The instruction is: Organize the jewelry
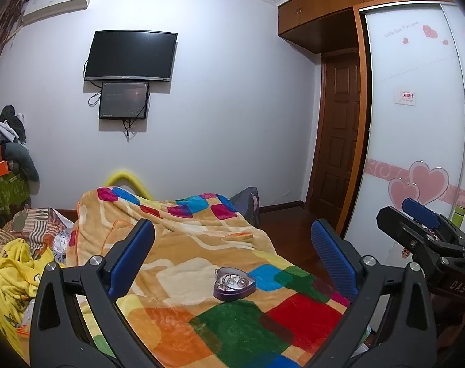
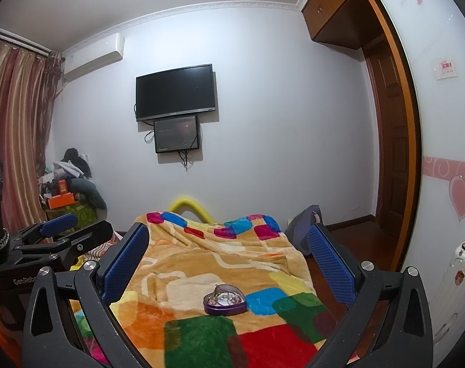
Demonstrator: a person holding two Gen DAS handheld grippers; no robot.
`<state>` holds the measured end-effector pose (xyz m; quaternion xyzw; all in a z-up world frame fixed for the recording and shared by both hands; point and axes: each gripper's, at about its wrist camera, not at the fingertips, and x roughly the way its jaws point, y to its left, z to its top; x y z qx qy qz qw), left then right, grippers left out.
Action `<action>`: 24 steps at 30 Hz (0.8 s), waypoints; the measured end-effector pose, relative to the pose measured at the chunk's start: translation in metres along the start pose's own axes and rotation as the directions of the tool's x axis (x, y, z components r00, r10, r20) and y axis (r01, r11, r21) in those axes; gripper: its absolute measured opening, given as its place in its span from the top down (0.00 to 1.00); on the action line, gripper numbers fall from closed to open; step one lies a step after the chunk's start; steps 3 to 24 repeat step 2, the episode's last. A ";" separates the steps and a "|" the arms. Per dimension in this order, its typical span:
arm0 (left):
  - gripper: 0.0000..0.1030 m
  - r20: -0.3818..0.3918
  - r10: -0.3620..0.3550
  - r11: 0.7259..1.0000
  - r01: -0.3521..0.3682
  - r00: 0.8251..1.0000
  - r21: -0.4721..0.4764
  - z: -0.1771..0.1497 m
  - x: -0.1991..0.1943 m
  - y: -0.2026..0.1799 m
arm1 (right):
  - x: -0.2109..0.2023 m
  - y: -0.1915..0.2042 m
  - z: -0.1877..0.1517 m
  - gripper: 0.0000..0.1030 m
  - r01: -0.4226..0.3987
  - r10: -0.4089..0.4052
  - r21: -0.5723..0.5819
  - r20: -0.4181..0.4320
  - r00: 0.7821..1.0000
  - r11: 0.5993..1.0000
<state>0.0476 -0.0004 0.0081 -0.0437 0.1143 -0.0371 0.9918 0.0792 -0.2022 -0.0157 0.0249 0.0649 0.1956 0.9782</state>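
Note:
A purple heart-shaped tin (image 1: pixel 234 284) lies open on the colourful blanket (image 1: pixel 201 245), with several pieces of jewelry inside it. It also shows in the right wrist view (image 2: pixel 224 299). My left gripper (image 1: pixel 232 239) is open and empty, held above and short of the tin. My right gripper (image 2: pixel 228 242) is open and empty too, also short of the tin. The right gripper shows at the right edge of the left wrist view (image 1: pixel 422 224). The left gripper shows at the left edge of the right wrist view (image 2: pixel 63 230).
The blanket (image 2: pixel 220 263) covers a bed. A yellow cloth (image 1: pixel 11 273) and striped bedding lie at its left. A television (image 1: pixel 130 55) hangs on the far wall. A wardrobe with heart stickers (image 1: pixel 416 153) and a wooden door (image 1: pixel 340 132) stand on the right.

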 end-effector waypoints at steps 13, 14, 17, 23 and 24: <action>0.00 -0.004 0.003 1.000 -0.003 1.000 0.002 -0.001 0.002 0.001 | 0.000 0.000 -0.001 0.00 0.000 0.000 0.001 -0.003 1.000 1.000; 0.00 -0.004 0.003 1.000 -0.003 1.000 0.002 -0.001 0.002 0.001 | 0.000 0.000 -0.001 0.00 0.000 0.000 0.001 -0.003 1.000 1.000; 0.00 -0.004 0.003 1.000 -0.003 1.000 0.002 -0.001 0.002 0.001 | 0.000 0.000 -0.001 0.00 0.000 0.000 0.001 -0.003 1.000 1.000; 0.00 -0.004 0.003 1.000 -0.003 1.000 0.002 -0.001 0.002 0.001 | 0.000 0.000 -0.001 0.00 0.000 0.000 0.001 -0.003 1.000 1.000; 0.00 -0.004 0.003 1.000 -0.003 1.000 0.002 -0.001 0.002 0.001 | 0.000 0.000 -0.001 0.00 0.000 0.000 0.001 -0.003 1.000 1.000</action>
